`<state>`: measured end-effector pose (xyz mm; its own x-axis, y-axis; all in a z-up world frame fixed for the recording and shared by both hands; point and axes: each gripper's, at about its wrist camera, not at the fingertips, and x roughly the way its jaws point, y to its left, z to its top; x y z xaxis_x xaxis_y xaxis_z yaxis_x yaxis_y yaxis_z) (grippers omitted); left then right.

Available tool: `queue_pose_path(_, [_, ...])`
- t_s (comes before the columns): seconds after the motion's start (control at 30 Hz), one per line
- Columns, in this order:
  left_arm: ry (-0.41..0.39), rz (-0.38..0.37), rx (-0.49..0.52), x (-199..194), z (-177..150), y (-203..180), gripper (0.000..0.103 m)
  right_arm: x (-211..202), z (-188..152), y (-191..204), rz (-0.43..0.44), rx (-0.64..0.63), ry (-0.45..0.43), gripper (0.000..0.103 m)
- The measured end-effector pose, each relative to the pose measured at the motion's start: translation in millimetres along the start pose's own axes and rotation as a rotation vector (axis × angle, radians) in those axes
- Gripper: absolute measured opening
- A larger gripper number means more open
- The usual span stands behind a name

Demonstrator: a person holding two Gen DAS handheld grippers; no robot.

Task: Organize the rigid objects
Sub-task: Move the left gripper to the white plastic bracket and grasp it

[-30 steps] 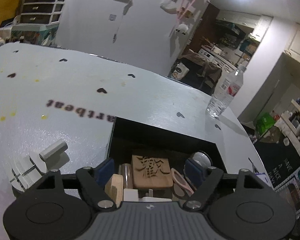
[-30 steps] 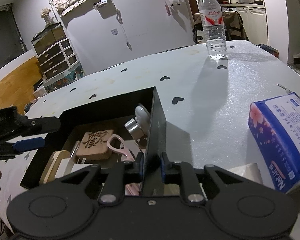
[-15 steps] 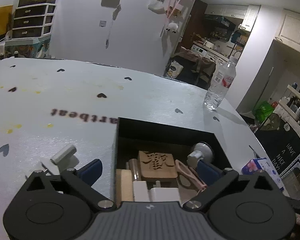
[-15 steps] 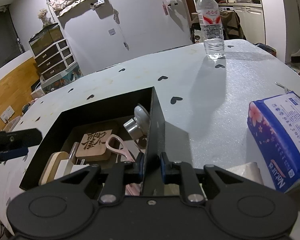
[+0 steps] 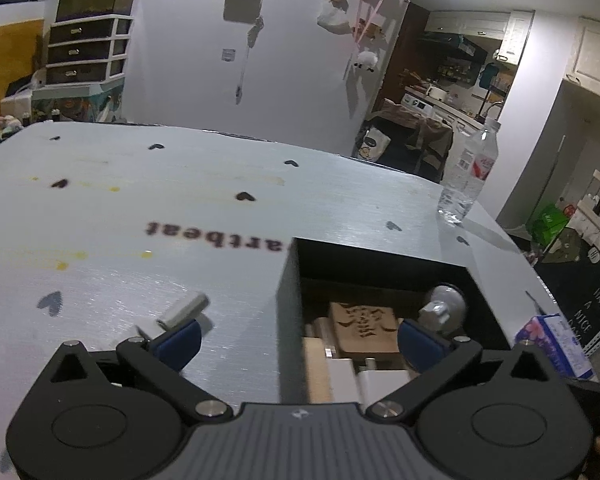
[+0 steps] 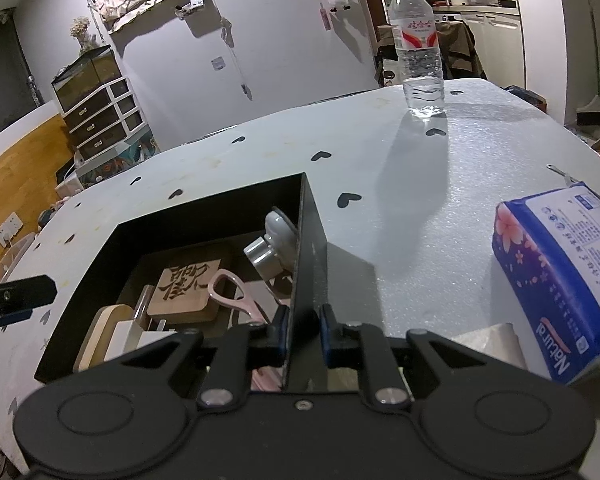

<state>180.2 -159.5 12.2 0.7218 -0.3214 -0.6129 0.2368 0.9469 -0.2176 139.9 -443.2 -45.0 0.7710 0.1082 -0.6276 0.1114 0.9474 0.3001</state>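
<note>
A black open box (image 6: 308,240) stands on the white heart-print table. In it lie a carved wooden block (image 6: 188,286), a pink opener (image 6: 230,292), a grey knob (image 6: 274,240) and pale pieces. My right gripper (image 6: 304,322) is shut on the box's right wall near the front corner. My left gripper (image 5: 298,338) hovers astride the box's left wall (image 5: 288,300); its jaws are opening, with nothing pressed between the pads. Its left finger hangs just in front of a small white plastic piece (image 5: 182,310) on the table, and its right finger is over the wooden block (image 5: 362,326).
A clear water bottle (image 6: 418,44) stands at the table's far right corner. A blue tissue pack (image 6: 560,280) lies right of the box, with a crumpled tissue (image 6: 488,334) beside it. Bare tabletop (image 5: 140,200) stretches left of the box.
My left gripper has slid left from over the box's contents to straddle its left wall, and its jaws have spread wider. The right gripper and the box have stayed put.
</note>
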Motion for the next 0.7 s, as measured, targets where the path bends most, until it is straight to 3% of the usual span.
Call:
queue_pose_path(0.4, [-0.058,0.121,0.022,-1,8,48,0.103,4,0,2,-0.022,0.006,0.01,0.015])
queue_pose_path(0.7, [-0.038,0.181,0.143,20,4,78,0.103,7,0,3,-0.032,0.01,0.016,0.014])
